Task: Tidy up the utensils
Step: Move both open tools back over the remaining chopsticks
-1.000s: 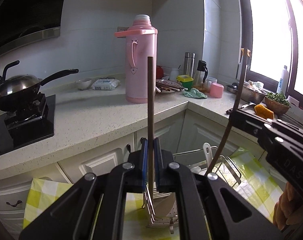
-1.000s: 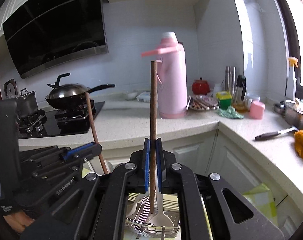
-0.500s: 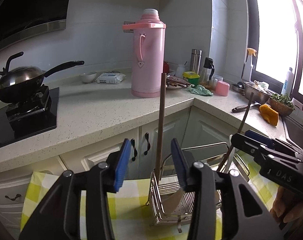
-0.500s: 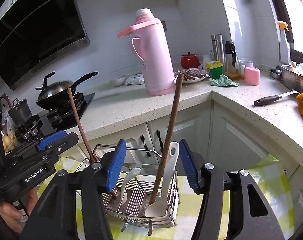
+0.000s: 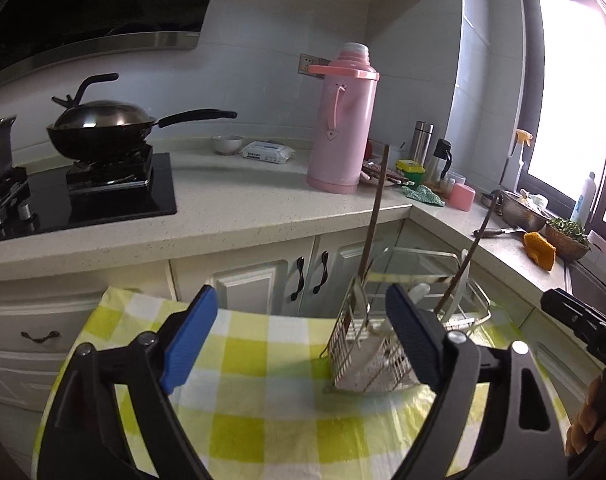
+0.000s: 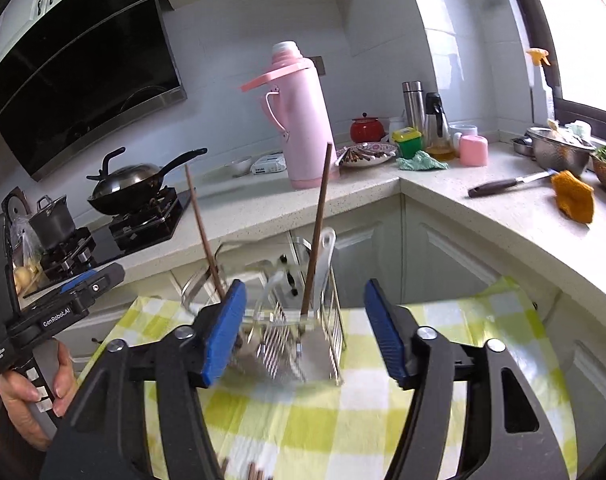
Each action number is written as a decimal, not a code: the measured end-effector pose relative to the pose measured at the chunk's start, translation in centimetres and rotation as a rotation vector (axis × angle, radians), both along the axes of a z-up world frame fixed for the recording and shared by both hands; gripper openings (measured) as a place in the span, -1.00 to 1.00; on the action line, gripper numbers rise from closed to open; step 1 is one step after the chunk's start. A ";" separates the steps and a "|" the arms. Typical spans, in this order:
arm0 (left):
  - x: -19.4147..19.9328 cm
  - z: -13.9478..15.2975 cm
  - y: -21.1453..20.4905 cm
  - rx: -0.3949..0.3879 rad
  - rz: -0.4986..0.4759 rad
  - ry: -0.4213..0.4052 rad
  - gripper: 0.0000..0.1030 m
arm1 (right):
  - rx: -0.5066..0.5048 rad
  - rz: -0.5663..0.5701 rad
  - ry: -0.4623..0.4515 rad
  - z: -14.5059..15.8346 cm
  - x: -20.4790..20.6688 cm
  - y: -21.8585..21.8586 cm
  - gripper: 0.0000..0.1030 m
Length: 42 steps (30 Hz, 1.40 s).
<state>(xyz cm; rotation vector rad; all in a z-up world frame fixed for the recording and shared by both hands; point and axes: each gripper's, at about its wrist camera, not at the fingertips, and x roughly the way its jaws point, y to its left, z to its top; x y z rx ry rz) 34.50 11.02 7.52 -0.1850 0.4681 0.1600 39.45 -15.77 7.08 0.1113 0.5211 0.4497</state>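
Observation:
A wire utensil rack (image 5: 355, 344) (image 6: 335, 320) stands on a yellow-checked cloth (image 5: 263, 360). Two brown chopsticks lean upright in it. One chopstick (image 5: 377, 216) (image 6: 201, 220) stands at the rack's left end, the other chopstick (image 5: 477, 240) (image 6: 319, 232) beside a white spoon (image 6: 325, 256). My left gripper (image 5: 301, 336) hangs back from the rack and to its left, jaws opening, nothing between the pads. My right gripper (image 6: 305, 332) faces the rack from in front, jaws opening and empty too.
Behind the cloth runs an L-shaped counter with a pink thermos (image 5: 341, 132), a wok (image 5: 99, 128) on the stove and a knife (image 6: 503, 186). Ends of a few brown sticks (image 6: 255, 474) show at the cloth's near edge. A hand (image 6: 23, 392) holds the left gripper.
Both grippers were shut on upright chopsticks; both have opened, let go and drawn back. The two chopsticks now lean in the rack on their own.

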 end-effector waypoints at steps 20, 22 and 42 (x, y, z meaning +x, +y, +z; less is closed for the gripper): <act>-15.2 -10.1 -3.7 0.092 0.012 0.208 0.91 | -0.122 0.001 0.167 -11.9 -15.8 -2.1 0.38; -15.5 -11.0 -4.0 0.083 -0.001 0.234 0.91 | -0.135 0.008 0.183 -12.6 -16.1 -1.8 0.38; -13.2 -15.0 -6.4 0.095 -0.054 0.383 0.79 | -0.155 0.057 0.245 -14.6 -15.7 -0.8 0.38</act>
